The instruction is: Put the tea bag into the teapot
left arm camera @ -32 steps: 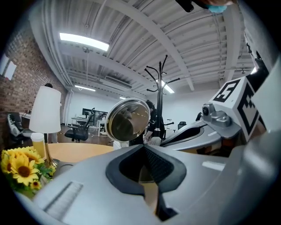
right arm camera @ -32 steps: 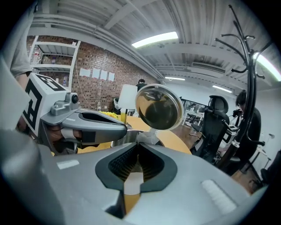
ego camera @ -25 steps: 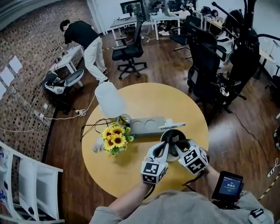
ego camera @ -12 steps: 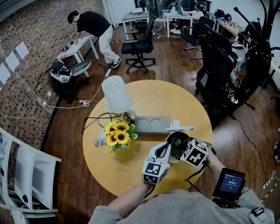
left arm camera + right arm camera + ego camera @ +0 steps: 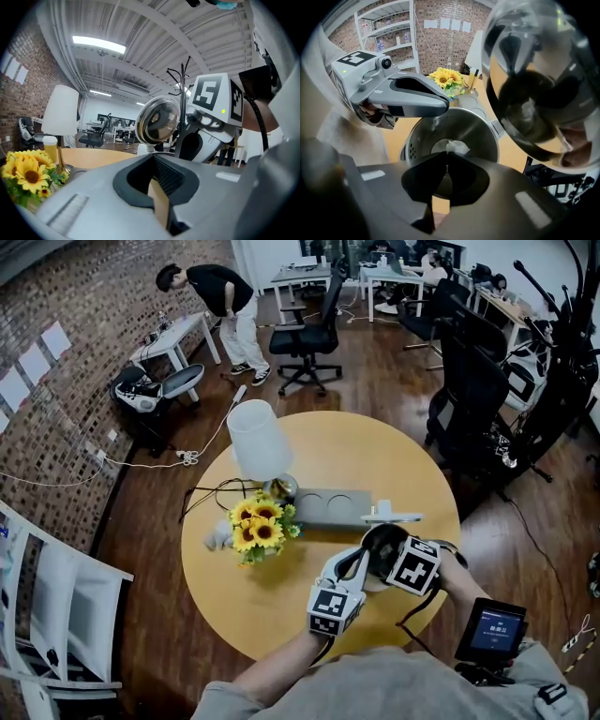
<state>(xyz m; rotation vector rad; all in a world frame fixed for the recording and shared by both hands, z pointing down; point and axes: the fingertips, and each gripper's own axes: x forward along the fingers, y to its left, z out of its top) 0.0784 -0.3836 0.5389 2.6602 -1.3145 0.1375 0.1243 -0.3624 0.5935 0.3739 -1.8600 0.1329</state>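
The steel teapot [image 5: 377,542] stands on the near right part of the round yellow table [image 5: 281,615], and both grippers crowd over it. In the right gripper view its open mouth [image 5: 454,124] lies just past my right gripper [image 5: 447,161]. That gripper is shut, with the white tea bag [image 5: 457,147] at its tips above the opening. The shiny lid [image 5: 534,79] stands tipped open at the right. My left gripper [image 5: 443,104] is shut and reaches in from the left over the rim. In the left gripper view the lid [image 5: 157,119] rises ahead of the left gripper [image 5: 157,183].
A white lamp [image 5: 258,442], a bunch of sunflowers [image 5: 255,526] and a grey tray [image 5: 328,507] stand behind the teapot. Black office chairs [image 5: 309,334] and a person [image 5: 220,296] are on the floor beyond. A small screen [image 5: 492,632] sits by my right forearm.
Both grippers stay over the teapot. The right one has edged a little up and closer over its mouth. The head view has shifted slightly.
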